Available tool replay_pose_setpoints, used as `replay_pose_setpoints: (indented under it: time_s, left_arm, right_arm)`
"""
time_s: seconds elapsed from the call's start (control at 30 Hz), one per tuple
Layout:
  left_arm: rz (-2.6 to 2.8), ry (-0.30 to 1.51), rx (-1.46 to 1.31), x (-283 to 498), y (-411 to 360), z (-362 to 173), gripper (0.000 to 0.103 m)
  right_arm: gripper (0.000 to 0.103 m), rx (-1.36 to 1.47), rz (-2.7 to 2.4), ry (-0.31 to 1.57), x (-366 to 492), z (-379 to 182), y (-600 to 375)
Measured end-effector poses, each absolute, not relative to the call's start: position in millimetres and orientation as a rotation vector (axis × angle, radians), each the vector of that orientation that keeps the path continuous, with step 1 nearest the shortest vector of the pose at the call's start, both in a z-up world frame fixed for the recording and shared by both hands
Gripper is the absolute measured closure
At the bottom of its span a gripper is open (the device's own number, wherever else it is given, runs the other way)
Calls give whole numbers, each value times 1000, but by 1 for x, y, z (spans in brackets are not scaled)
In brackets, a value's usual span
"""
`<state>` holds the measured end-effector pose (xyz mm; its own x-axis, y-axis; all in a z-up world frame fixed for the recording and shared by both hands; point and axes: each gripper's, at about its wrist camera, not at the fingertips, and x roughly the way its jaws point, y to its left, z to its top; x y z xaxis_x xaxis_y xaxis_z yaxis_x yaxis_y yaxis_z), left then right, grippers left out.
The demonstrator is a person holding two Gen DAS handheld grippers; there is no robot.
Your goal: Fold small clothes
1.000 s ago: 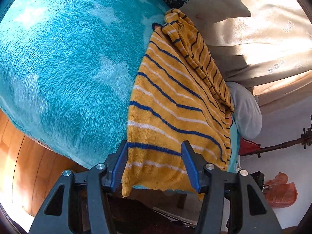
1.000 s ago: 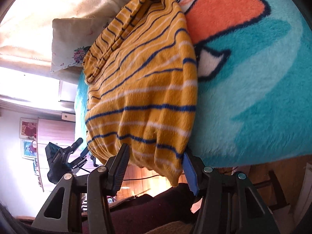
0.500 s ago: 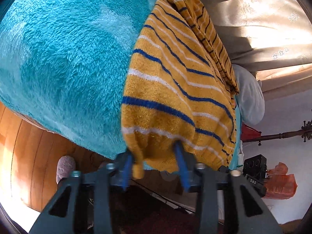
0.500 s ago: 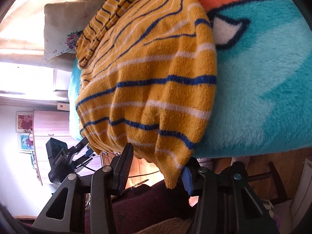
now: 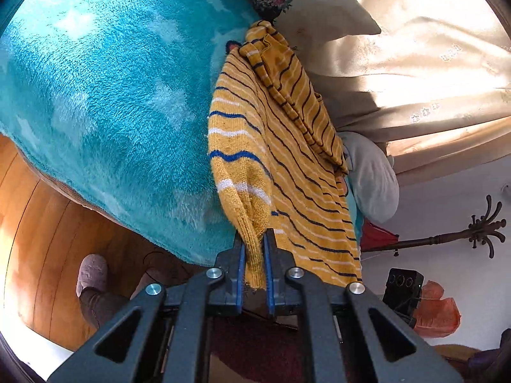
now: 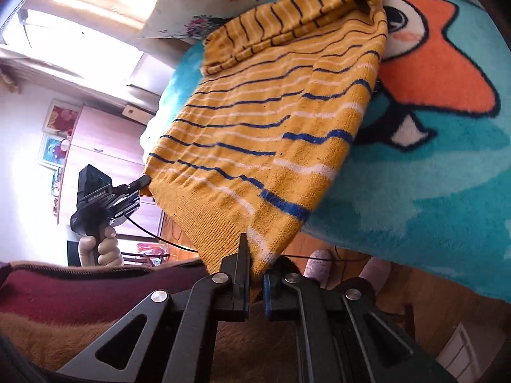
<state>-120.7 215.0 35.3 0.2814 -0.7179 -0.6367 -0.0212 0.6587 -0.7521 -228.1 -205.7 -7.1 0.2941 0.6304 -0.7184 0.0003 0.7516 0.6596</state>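
Both claws, earlier apart, now clamped on striped sweater (image 5: 287, 166) hem above turquoise blanket (image 5: 105, 102), wooden floor (image 5: 35, 239).

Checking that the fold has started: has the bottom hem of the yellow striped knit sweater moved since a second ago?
Yes. The yellow striped knit sweater's hem, earlier draped over the teal fleece blanket's edge, is now lifted off it, pinched at both corners.

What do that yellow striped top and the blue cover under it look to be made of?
Yellow striped top: a knit, probably cotton or wool yarn; ribbed hem and stitch rows show, matte. Blue cover: plush fleece, likely synthetic; long fuzzy pile with a slight sheen.
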Motion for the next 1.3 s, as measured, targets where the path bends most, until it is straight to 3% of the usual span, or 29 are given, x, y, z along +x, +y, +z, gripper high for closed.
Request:
replay_pose_setpoints:
  time_s: [0.33,0.63,0.97,1.3]
  left_arm:
    - [-451,1120,-776,-98,195,59,93]
    - [-501,1060,-665,34,145,84,93]
    - [-540,1156,-563,197,76,43,93]
    - [-521,1202,-650,244,80,18,90]
  right_arm:
    - [97,643,550,1173,-188,-1,-240]
    - [97,720,464,1030,-76,22,-270]
    - [97,826,189,997,36,-1,-316]
    - [97,1088,34,972,81,-53,-359]
